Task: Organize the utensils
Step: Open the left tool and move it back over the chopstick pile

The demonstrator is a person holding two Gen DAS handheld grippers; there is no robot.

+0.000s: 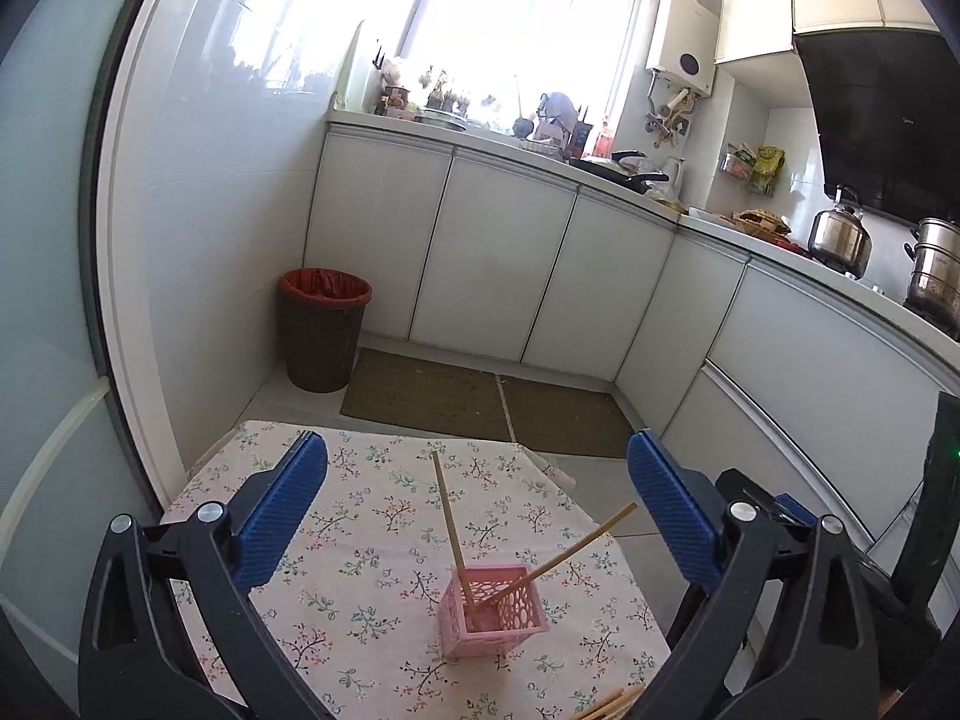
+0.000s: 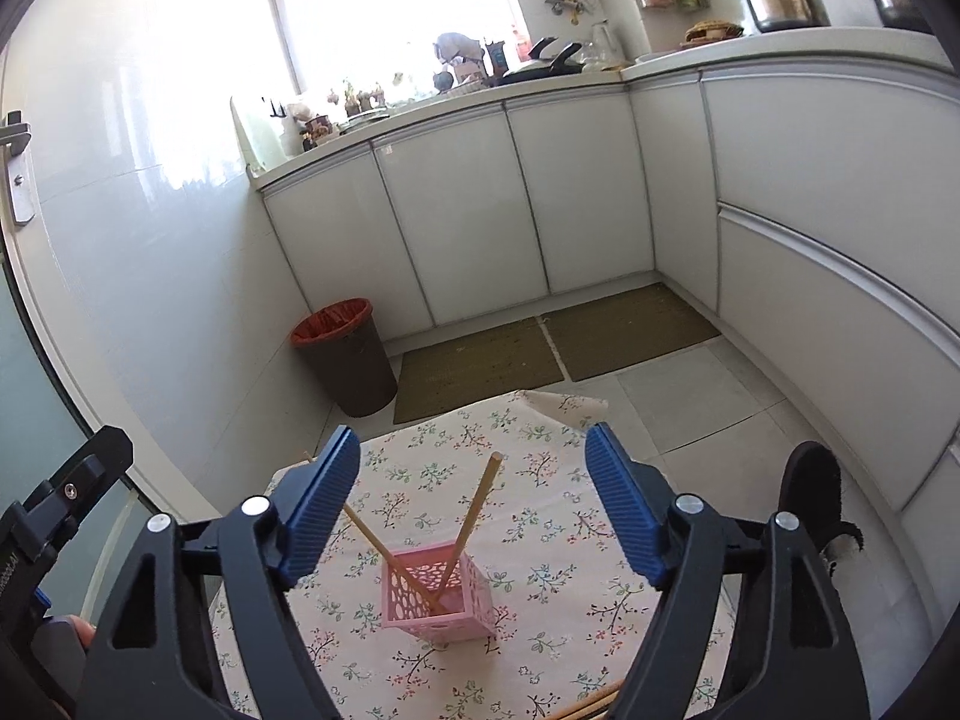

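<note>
A pink lattice basket (image 1: 492,612) stands on the floral tablecloth (image 1: 372,528); it also shows in the right wrist view (image 2: 438,597). Two wooden chopsticks (image 1: 449,525) lean inside it, crossing, also seen in the right wrist view (image 2: 474,519). More loose chopsticks (image 1: 606,705) lie at the table's near edge, and show in the right wrist view (image 2: 591,702). My left gripper (image 1: 477,468) is open and empty above the basket. My right gripper (image 2: 474,450) is open and empty above the basket.
A brown bin with a red liner (image 1: 324,330) stands on the floor by the wall. White cabinets (image 1: 492,264) and a cluttered counter run behind. Floor mats (image 1: 480,402) lie beyond the table's far edge. The other gripper's body shows at the right (image 1: 936,516).
</note>
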